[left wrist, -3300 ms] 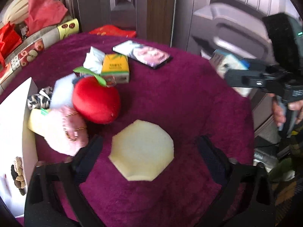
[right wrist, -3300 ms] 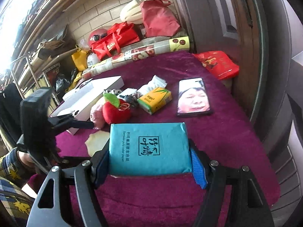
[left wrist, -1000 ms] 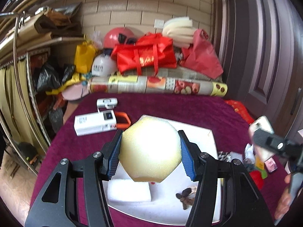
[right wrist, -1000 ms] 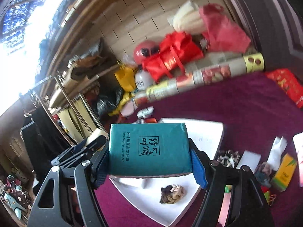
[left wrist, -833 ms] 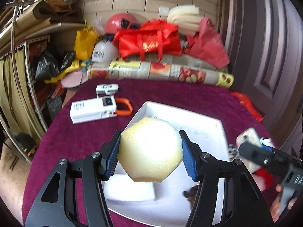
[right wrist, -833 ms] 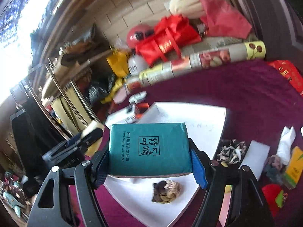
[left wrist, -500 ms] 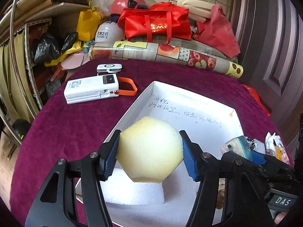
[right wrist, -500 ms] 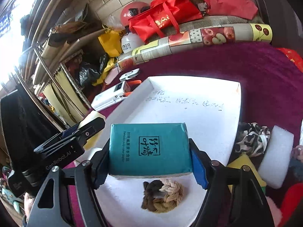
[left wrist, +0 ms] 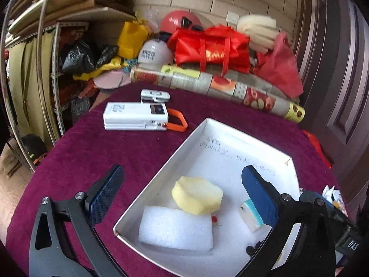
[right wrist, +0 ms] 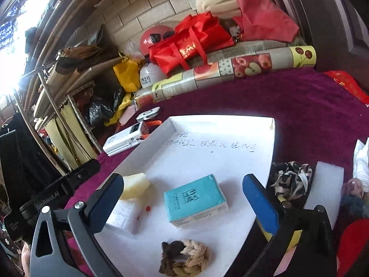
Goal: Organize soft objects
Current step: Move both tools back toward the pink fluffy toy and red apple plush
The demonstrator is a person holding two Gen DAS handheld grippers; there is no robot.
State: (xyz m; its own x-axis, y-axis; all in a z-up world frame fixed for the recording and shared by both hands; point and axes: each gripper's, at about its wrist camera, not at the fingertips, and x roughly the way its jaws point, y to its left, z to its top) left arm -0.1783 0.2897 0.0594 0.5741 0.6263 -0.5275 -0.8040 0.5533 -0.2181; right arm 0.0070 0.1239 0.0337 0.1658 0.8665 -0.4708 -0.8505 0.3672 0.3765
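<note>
my left gripper (left wrist: 182, 191) has just been opening and stands spread with nothing between its pads; the yellow sponge (left wrist: 197, 195) lies in the white box (left wrist: 230, 131), leaning on the white foam block (left wrist: 176, 229). my right gripper (right wrist: 182, 196) has likewise just been opening and is wide and empty, the teal tissue pack (right wrist: 196, 199) flat on the box floor near a braided hair tie (right wrist: 184, 259). the sponge is an octagonal, pale, porous slab; i judge it light and squashy, best pinched across its flat edges. the pack looks soft and slick-wrapped, so i would grip its long sides.
</note>
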